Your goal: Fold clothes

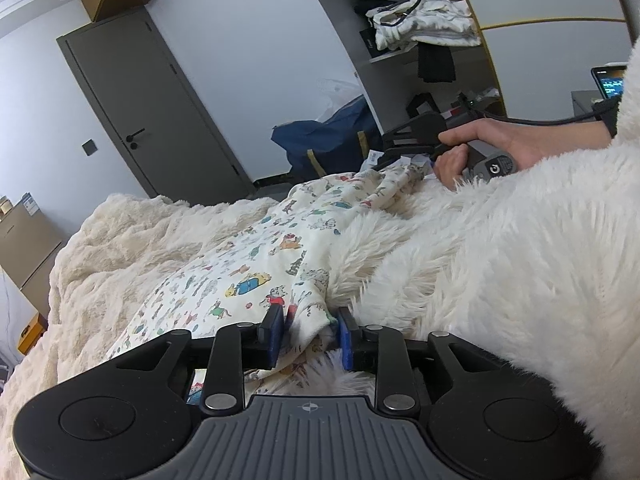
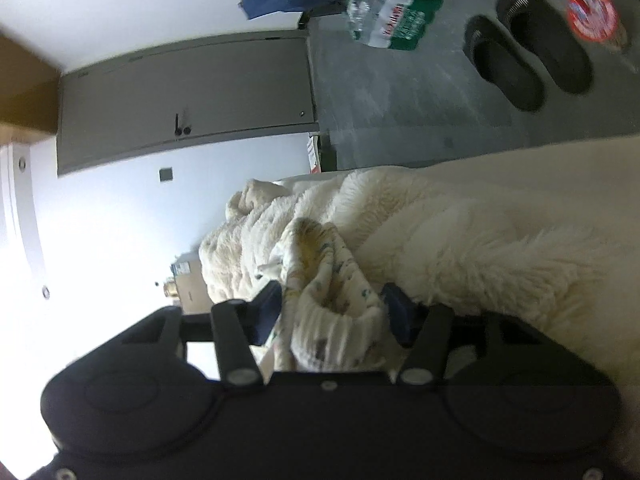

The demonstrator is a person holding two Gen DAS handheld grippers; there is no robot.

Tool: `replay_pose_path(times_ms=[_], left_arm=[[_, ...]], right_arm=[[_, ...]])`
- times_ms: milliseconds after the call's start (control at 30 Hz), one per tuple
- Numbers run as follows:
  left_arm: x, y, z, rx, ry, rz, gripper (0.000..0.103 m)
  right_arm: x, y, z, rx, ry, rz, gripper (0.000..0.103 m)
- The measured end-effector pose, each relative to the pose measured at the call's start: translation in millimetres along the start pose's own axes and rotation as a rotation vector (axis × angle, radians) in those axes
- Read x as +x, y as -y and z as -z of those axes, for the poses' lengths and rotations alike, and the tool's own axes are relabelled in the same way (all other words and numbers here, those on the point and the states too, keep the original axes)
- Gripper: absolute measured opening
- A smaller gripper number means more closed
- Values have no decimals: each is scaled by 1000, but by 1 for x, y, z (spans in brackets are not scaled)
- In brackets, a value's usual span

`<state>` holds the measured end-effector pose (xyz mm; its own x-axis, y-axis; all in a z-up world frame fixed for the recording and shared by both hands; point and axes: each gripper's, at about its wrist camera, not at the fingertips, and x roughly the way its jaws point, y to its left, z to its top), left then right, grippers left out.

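Note:
A cream garment printed with small cartoon animals lies stretched across a fluffy cream blanket on the bed. My left gripper is at the near end, its blue pads shut on a bunched corner of the garment. At the far end a hand holds my right gripper over the garment's other corner. In the right wrist view, the right gripper has a thick ribbed bunch of the garment between its pads, lifted off the blanket.
The person's white fluffy sleeve fills the right side. Beyond the bed are a grey door, a blue bag, shelves piled with clothes and a lit screen. On the floor lie dark slippers and a pack of water bottles.

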<state>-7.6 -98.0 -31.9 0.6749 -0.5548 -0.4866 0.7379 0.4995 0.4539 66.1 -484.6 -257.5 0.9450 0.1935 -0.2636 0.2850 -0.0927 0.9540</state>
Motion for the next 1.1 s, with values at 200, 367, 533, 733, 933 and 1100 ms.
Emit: replay_pose_path(times_ms=[200,367,533,733,933,1100], left_arm=[[0,-1,1,-9,1,-2,28],[0,0,1,-9,2,-5,28],[-1,-1,3,-17,7,-4,28],[-2,-1,2,-20,6,-3,28],[0,-2,2,-22,4,2,28],[-4,1,1,-6,18,-22,28]], right_arm=[[-12,-5,-7,27,28,-30,44],[-16,-9,-12,33,18,-55,46],[-10,-5,-2,53,-28,-30,46],[-3,-11,6,42,-35,-32,51],[8,-22,5,-2,-2,-14,22],[2,-70,21,-245,97,23,21]])
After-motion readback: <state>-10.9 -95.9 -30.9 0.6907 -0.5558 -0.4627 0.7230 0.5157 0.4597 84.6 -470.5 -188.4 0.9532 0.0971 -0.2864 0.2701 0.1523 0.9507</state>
